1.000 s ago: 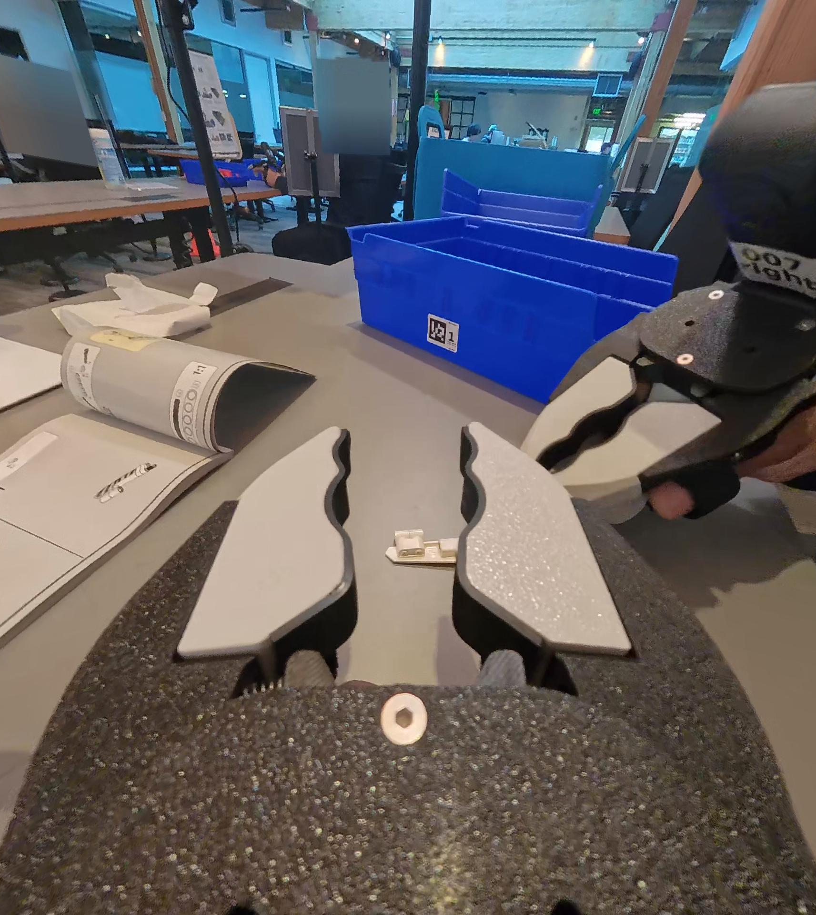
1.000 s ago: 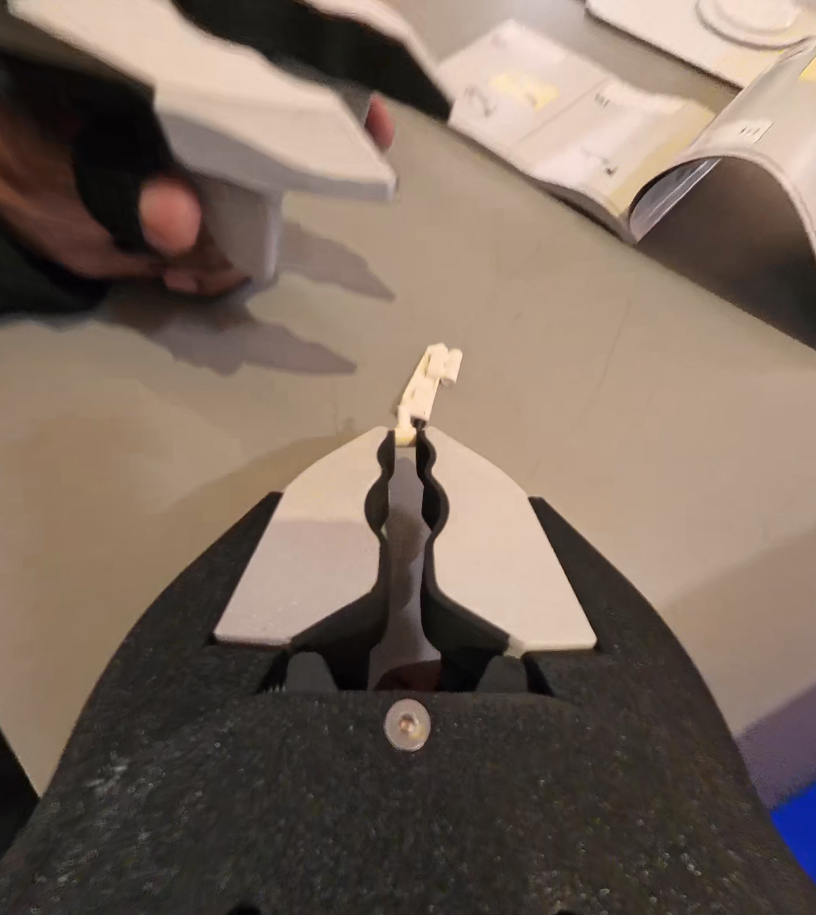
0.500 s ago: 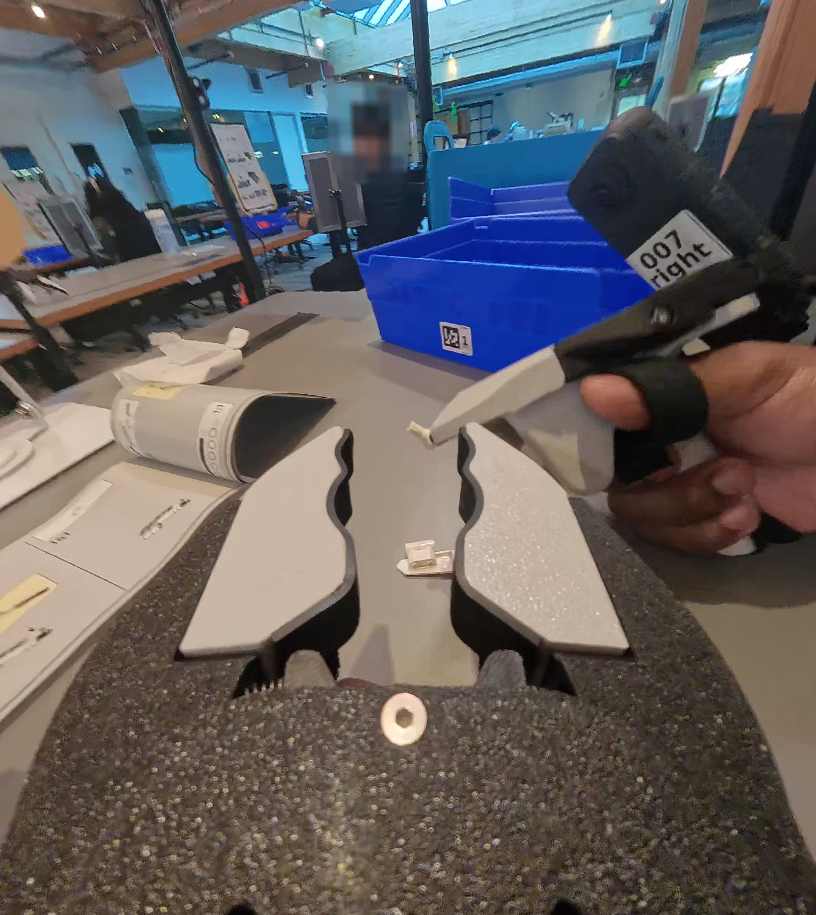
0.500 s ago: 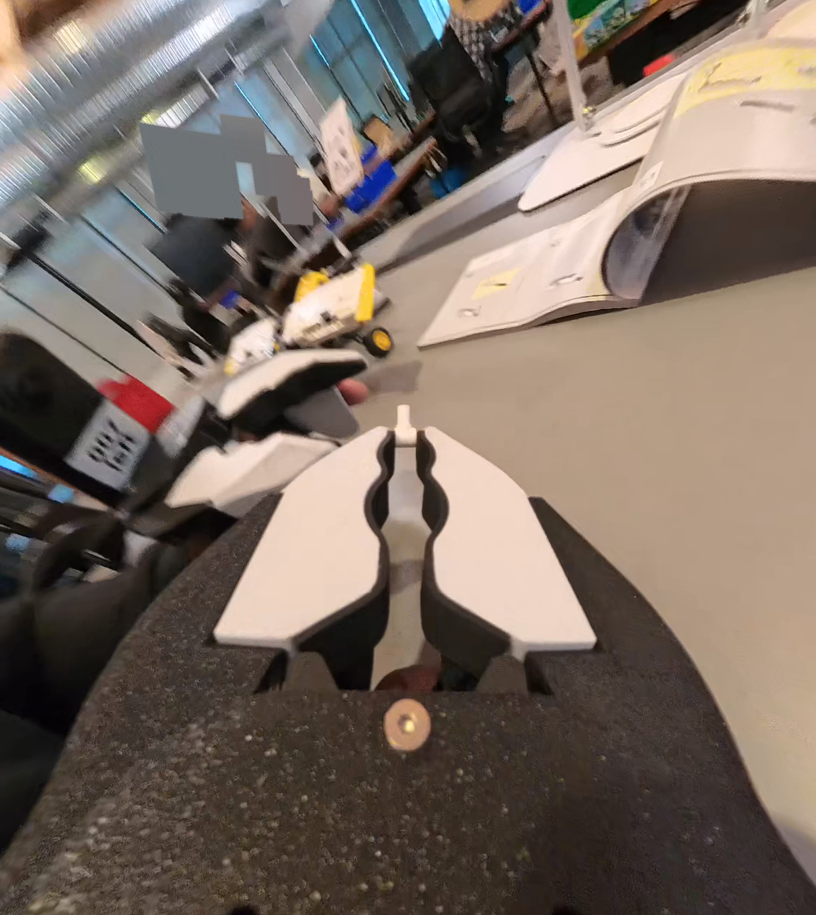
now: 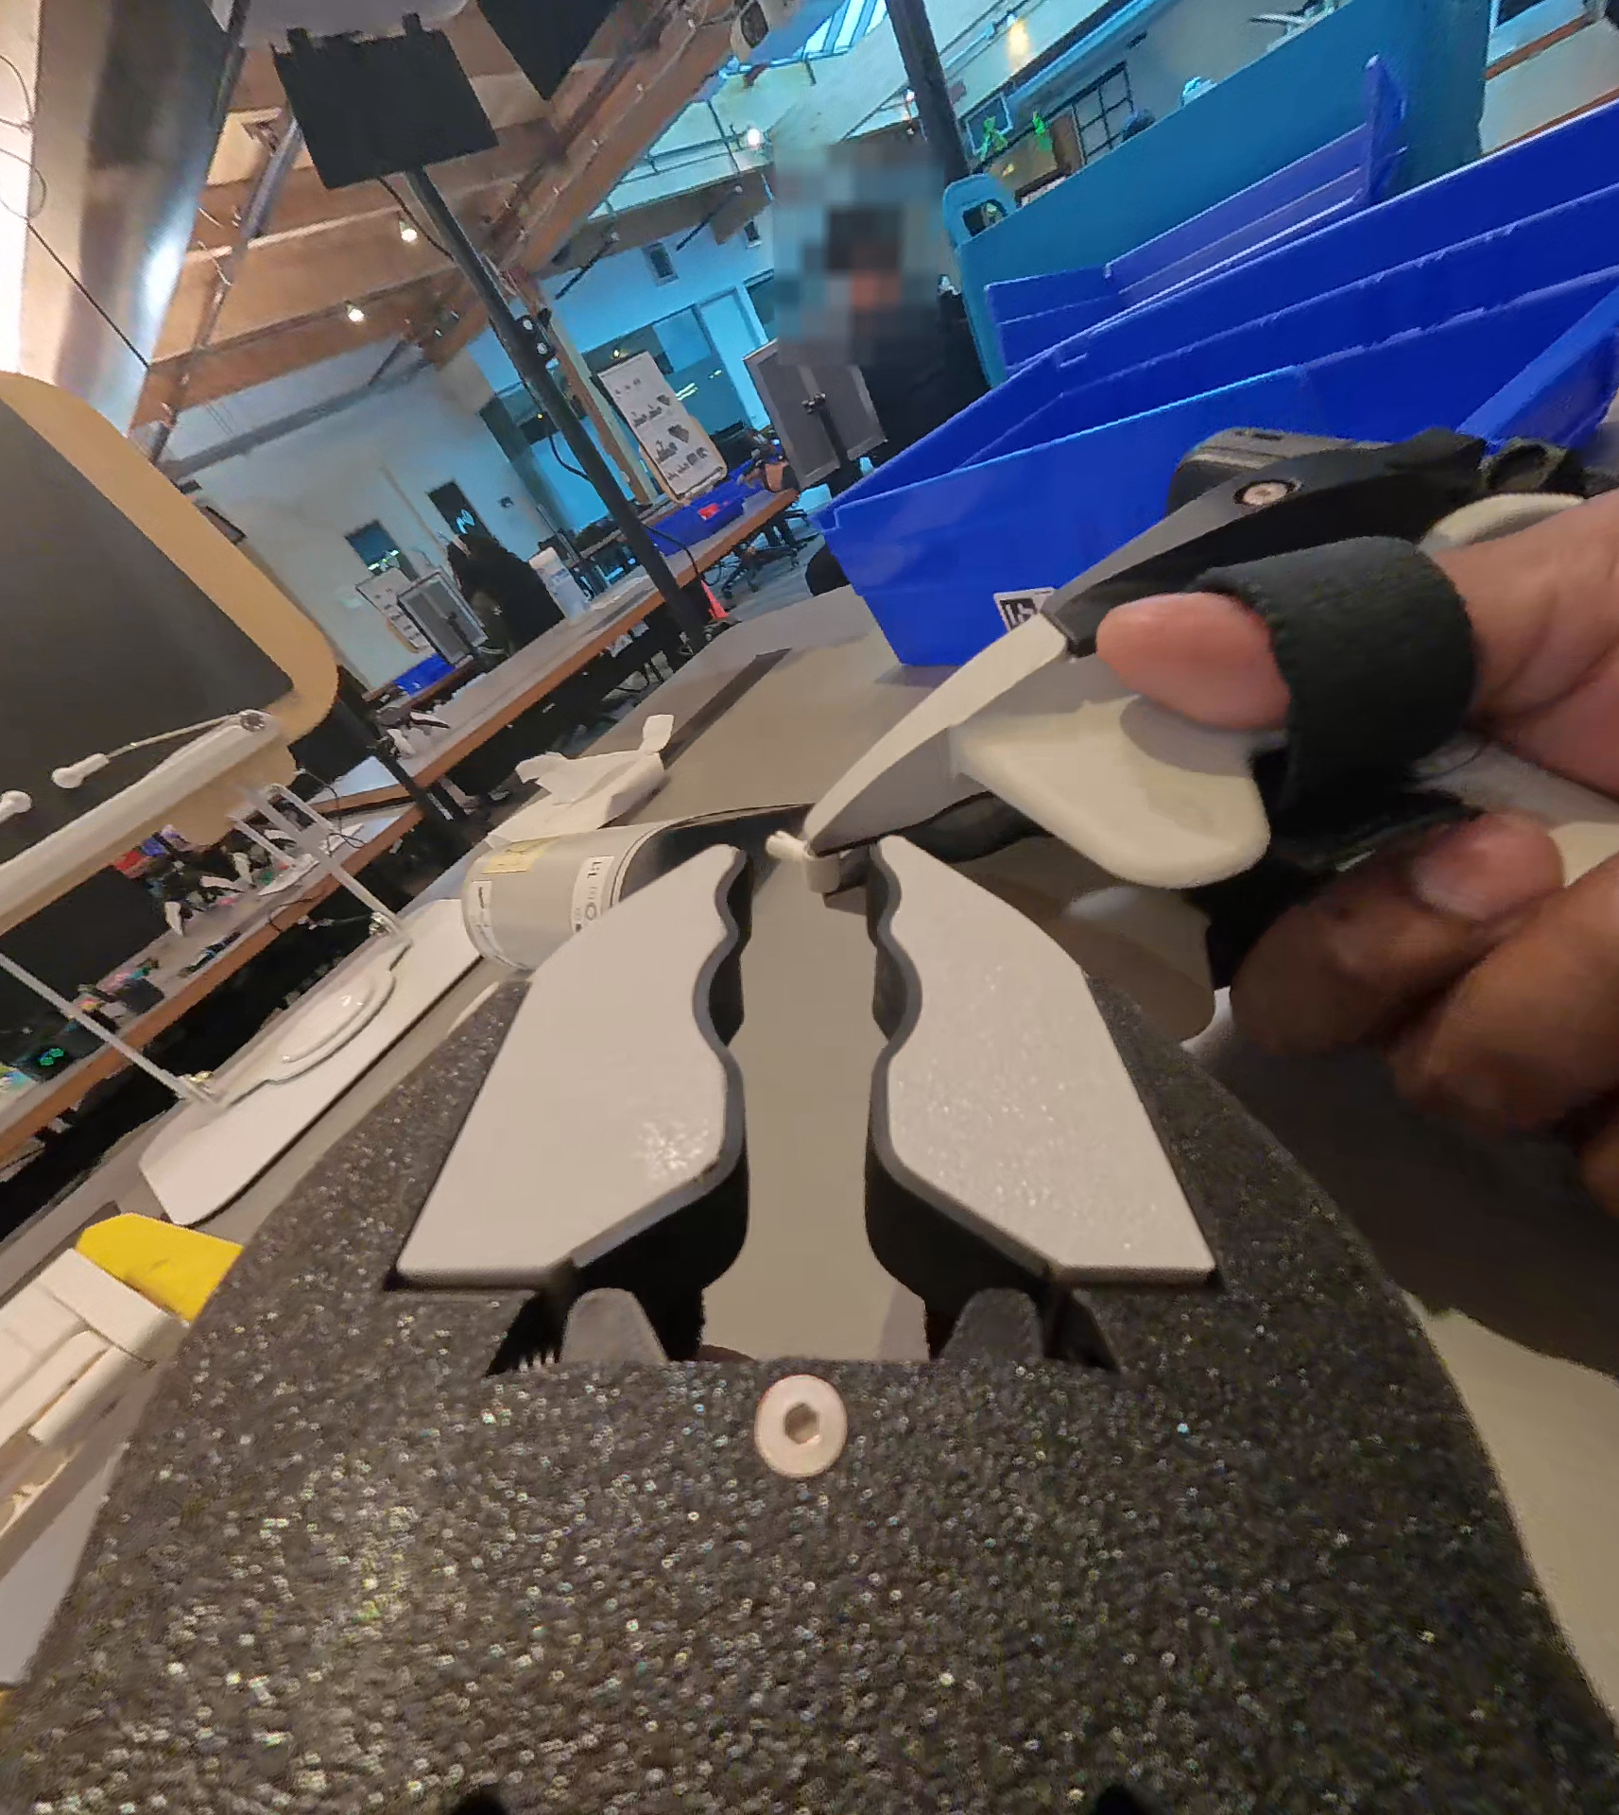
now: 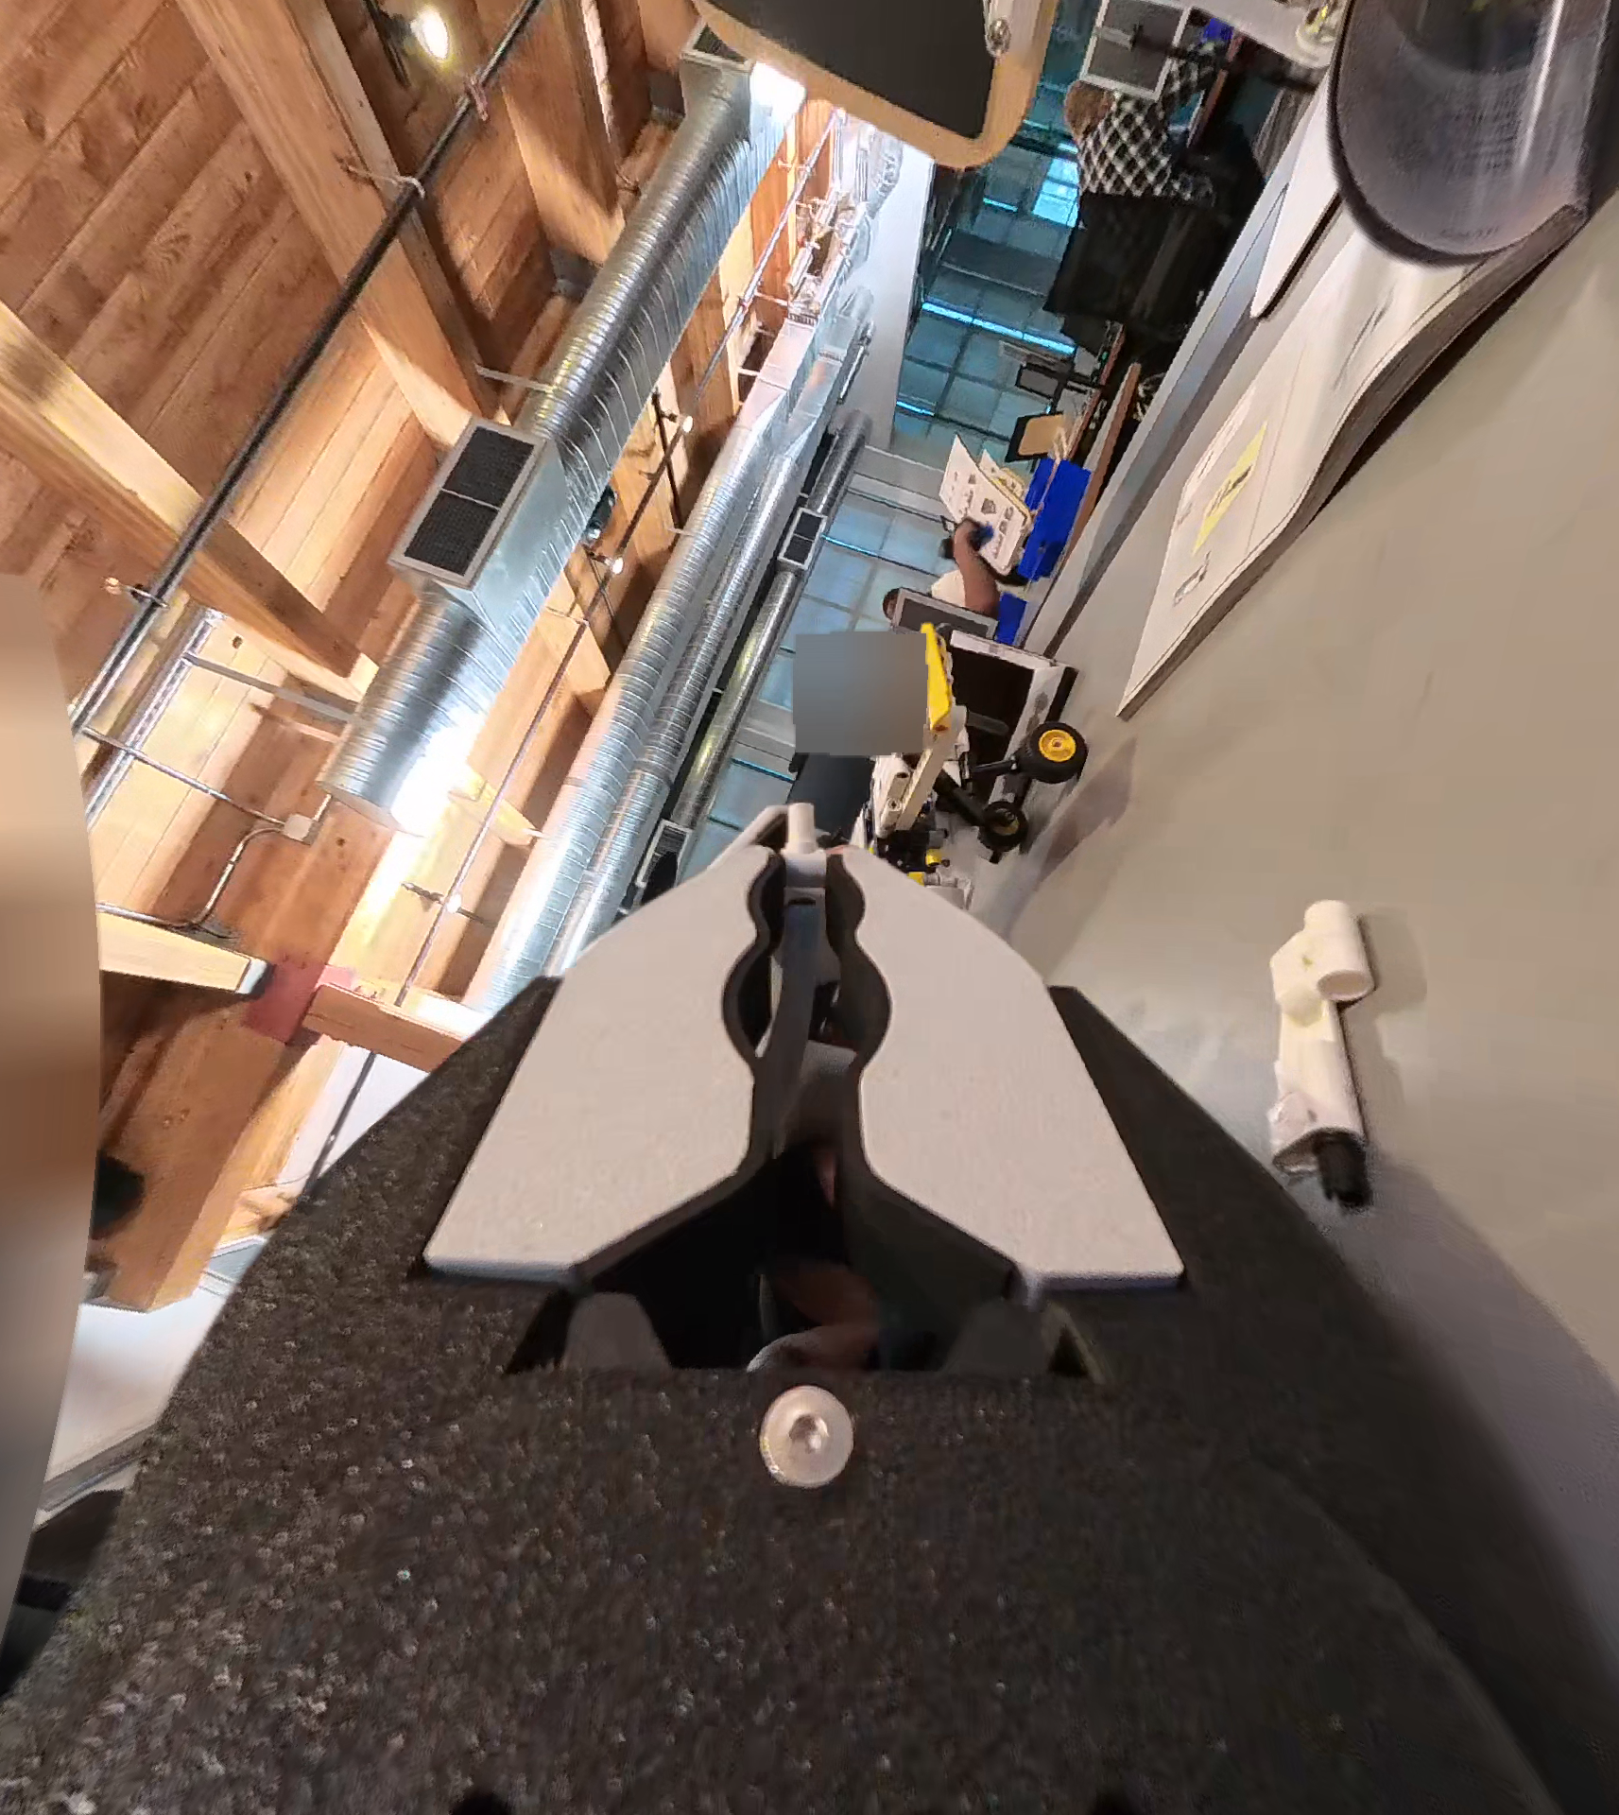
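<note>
We see the right gripper (image 6: 803, 856) clenched on a small white plastic building-toy piece (image 6: 800, 830), its pale grey fingertips pressing on the piece from both sides, with a short peg poking out past them at centre frame in the right wrist view. In the left wrist view that same white piece (image 5: 810, 856) sits at upper centre, carried in from the right by a hand (image 5: 1492, 835) with a black strap over one finger. The left gripper (image 5: 807, 864) is released: its fingers (image 5: 648, 992) stand apart and we see a gap on the left side of the piece; contact on the right side we cannot tell. On the grey tabletop (image 6: 1473, 786), at right of the right wrist view, lies a longer white plastic assembly with a black pin end (image 6: 1316, 1041), apart from both grippers. A rolled-back grey booklet (image 5: 550, 884) lies just beyond the left fingertip, and blue plastic bins (image 5: 1276, 412) stand at upper right.
</note>
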{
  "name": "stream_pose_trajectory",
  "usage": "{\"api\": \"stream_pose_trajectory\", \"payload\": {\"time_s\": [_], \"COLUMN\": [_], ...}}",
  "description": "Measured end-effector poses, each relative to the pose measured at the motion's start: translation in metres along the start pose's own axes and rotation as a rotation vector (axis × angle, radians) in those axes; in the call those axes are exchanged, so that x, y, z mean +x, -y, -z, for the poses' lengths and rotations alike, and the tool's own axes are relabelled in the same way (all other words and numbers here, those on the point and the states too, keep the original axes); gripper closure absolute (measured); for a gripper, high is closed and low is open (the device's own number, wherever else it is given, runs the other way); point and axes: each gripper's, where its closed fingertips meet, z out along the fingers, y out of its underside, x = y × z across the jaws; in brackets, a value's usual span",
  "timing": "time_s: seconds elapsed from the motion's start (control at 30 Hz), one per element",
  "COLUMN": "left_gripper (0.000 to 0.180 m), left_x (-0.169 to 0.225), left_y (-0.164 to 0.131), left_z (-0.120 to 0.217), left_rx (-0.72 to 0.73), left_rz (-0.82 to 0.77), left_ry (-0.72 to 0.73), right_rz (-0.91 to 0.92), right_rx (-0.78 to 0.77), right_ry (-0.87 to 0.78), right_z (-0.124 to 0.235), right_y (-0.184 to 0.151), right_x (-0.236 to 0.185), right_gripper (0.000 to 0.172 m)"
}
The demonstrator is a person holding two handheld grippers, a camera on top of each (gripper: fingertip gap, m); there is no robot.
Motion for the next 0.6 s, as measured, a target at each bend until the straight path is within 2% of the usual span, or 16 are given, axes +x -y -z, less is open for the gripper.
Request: {"api": "stream_pose_trajectory", "payload": {"time_s": [0.4, 0.6], "left_gripper": [0.168, 0.173], "left_x": [0.006, 0.01], "left_y": [0.001, 0.006], "left_z": [0.0, 0.003], "left_rx": [0.005, 0.036], "left_rz": [-0.06, -0.072], "left_ry": [-0.015, -0.057], "right_rz": [-0.023, -0.053], "right_rx": [0.02, 0.006], "right_ry": [0.011, 0.067], "right_z": [0.002, 0.005], "right_y": [-0.002, -0.006], "right_x": [-0.001, -0.006], "right_gripper": [0.164, 0.163]}}
